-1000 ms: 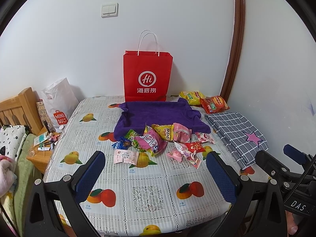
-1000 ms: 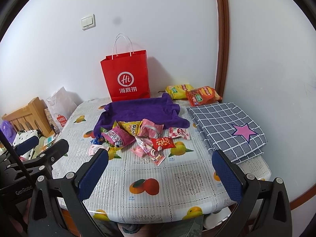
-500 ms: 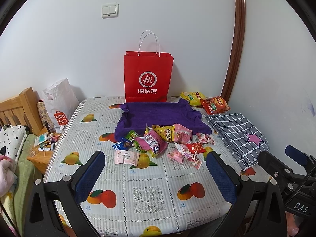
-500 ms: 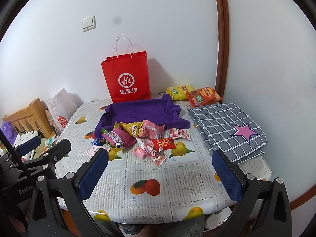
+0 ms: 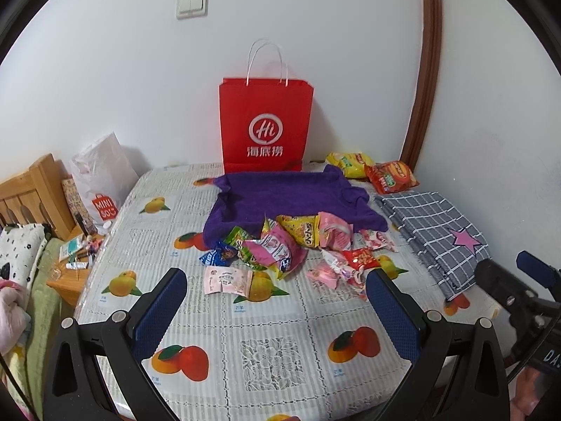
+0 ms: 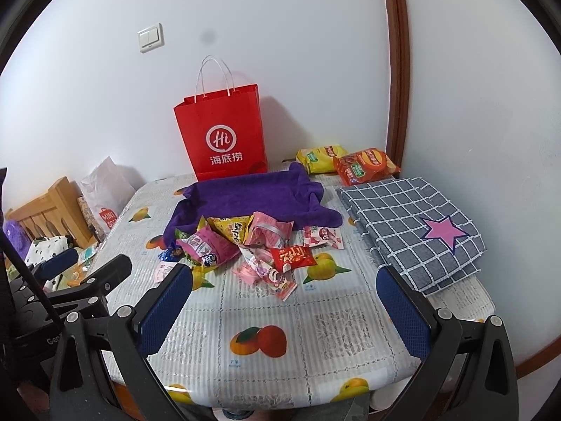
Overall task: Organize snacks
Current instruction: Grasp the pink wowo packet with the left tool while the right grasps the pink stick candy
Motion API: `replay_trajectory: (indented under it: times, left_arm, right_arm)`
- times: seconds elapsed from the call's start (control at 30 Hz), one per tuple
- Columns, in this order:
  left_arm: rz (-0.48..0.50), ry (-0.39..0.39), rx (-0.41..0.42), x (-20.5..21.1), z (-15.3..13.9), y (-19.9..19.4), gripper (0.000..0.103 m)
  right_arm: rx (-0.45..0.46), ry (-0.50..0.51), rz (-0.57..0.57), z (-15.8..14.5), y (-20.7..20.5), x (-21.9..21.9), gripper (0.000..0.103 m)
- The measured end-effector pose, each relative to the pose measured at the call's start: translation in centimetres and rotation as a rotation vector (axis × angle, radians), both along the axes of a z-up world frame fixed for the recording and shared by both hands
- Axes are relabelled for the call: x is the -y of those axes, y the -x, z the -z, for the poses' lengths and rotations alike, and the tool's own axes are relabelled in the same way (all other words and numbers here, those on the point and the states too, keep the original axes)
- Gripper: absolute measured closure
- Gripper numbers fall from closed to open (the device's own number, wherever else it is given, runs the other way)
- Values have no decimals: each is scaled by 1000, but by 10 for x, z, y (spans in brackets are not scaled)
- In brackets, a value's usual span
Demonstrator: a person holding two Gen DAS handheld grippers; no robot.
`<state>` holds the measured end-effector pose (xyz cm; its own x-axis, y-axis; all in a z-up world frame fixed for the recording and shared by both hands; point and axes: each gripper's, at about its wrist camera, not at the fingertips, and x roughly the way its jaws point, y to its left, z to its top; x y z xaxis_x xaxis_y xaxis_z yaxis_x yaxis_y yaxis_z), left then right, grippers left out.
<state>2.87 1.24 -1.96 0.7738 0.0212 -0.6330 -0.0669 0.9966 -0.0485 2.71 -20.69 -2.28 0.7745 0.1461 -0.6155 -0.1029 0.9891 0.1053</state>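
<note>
A heap of small snack packets [image 5: 280, 249] [image 6: 245, 242] lies mid-table, partly on the front edge of a purple towel [image 5: 287, 196] [image 6: 252, 200]. A pale pink packet [image 5: 226, 280] lies nearest the left gripper. Two bigger bags, one yellow [image 5: 345, 164] [image 6: 320, 156] and one red-orange [image 5: 391, 175] [image 6: 364, 165], sit at the back right corner. My left gripper [image 5: 277, 312] hangs open over the table's near edge, nothing between its fingers. My right gripper [image 6: 284, 308] is open too, short of the heap.
A red paper bag [image 5: 265, 126] [image 6: 222, 138] stands against the wall behind the towel. A folded grey checked cloth with a pink star [image 5: 438, 235] [image 6: 413, 224] lies at the right. Left of the table [image 5: 273, 351] are a white shopping bag [image 5: 101, 179] and a wooden headboard [image 5: 31, 193].
Both grippers have crept slightly forward toward the table, so the snacks sit a little nearer in view. Neither has closed or touched anything.
</note>
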Motion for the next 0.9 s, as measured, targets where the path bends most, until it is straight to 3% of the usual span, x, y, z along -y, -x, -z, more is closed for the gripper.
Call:
replay_trajectory:
  times: [0.3, 0.4, 0.63, 0.9]
  left_arm:
    - [-42, 47, -102, -30, 54, -34, 1]
    - [-60, 47, -134, -41, 73, -45, 6]
    - [-116, 48, -212, -69, 117, -71, 6]
    - [-164, 56, -245, -91, 142, -98, 7]
  right_arm:
    - [-72, 16, -17, 48, -45, -4, 1]
    - [-118, -3, -36, 73, -65, -6, 2]
    - [-208, -5, -80, 129, -110, -17, 22]
    - [-240, -15, -161, 160, -137, -34, 30]
